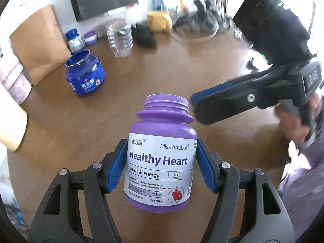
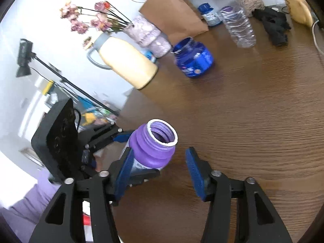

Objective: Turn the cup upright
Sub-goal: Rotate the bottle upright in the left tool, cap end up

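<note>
A purple "Healthy Heart" bottle (image 1: pixel 160 162), uncapped with its mouth up, stands upright between the blue pads of my left gripper (image 1: pixel 161 166), which is shut on its body. In the right wrist view the same bottle (image 2: pixel 154 147) shows its open white-rimmed mouth, just left of the gap of my right gripper (image 2: pixel 160 172), which is open and holds nothing. The right gripper also shows in the left wrist view (image 1: pixel 222 105), close to the right of the bottle's neck.
An open blue jar (image 1: pixel 85 75) stands upright on the wooden table (image 1: pixel 162 70), also in the right wrist view (image 2: pixel 192 58). A clear plastic bottle (image 1: pixel 119 38), brown paper bag (image 1: pixel 38 40), cream jug (image 2: pixel 127 62), dried flowers (image 2: pixel 91 18) and clutter line the far edge.
</note>
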